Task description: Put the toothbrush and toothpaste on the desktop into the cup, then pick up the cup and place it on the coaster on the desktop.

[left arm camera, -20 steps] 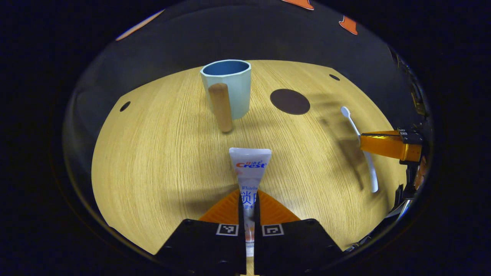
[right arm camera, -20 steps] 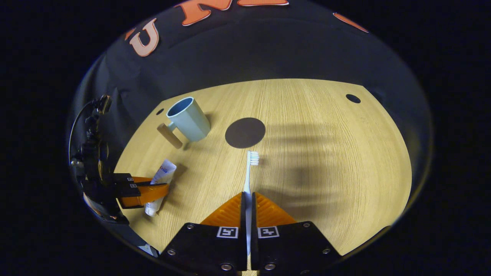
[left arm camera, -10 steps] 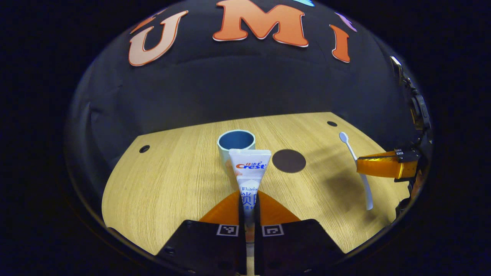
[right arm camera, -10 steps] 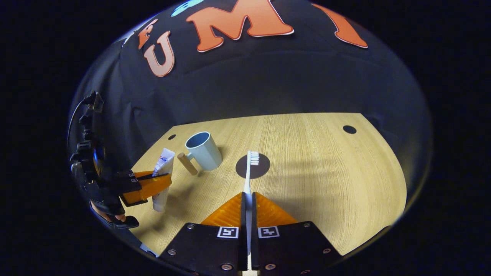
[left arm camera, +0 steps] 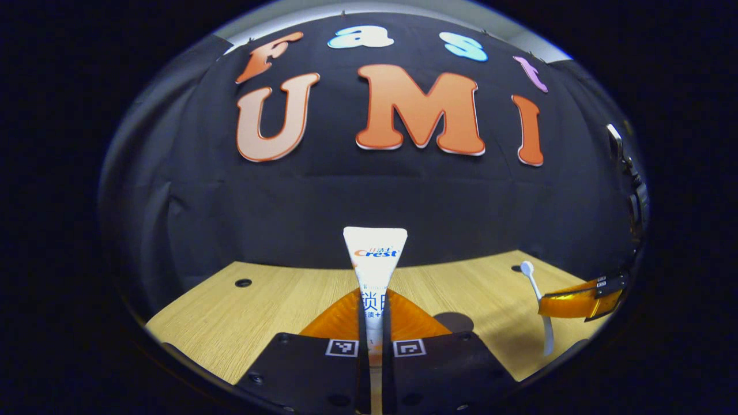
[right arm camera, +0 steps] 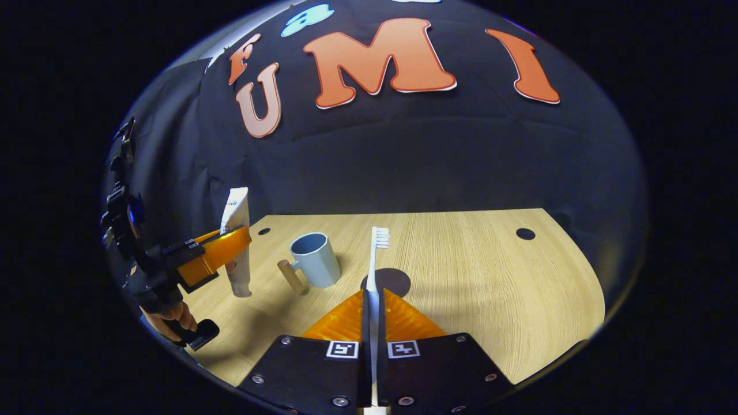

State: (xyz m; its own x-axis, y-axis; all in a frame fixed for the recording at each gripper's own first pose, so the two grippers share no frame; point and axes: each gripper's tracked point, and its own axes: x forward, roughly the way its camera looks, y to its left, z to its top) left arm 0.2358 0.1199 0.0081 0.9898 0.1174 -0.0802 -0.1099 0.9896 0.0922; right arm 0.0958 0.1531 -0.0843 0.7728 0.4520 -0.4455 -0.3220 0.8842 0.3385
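Note:
My left gripper [left arm camera: 373, 300] is shut on the white toothpaste tube [left arm camera: 375, 259], which stands nearly upright above the wooden desktop [left arm camera: 277, 300]. In the right gripper view that left gripper [right arm camera: 222, 248] holds the tube [right arm camera: 236, 242] with its cap hanging down, left of the cup. My right gripper [right arm camera: 373, 300] is shut on the white toothbrush [right arm camera: 375, 259], bristles pointing up and away. The pale blue cup [right arm camera: 314, 259] with a wooden handle [right arm camera: 290, 275] stands upright on the desktop [right arm camera: 490, 276]. A dark round coaster [right arm camera: 395, 280] lies just right of the cup, behind the toothbrush. In the left gripper view, the right gripper [left arm camera: 568, 302] holds the toothbrush [left arm camera: 536, 300].
Small dark holes dot the desktop, such as one [right arm camera: 524, 233] at the far right and one [left arm camera: 243, 283] on the left. A hand [right arm camera: 173, 317] grips the left gripper's handle at the desktop's left edge. The black booth wall rises right behind the desktop.
Both grippers have lifted and tilted back, carrying the toothpaste and the toothbrush up off the desktop. The cup has dropped out of the left gripper view behind the fingers.

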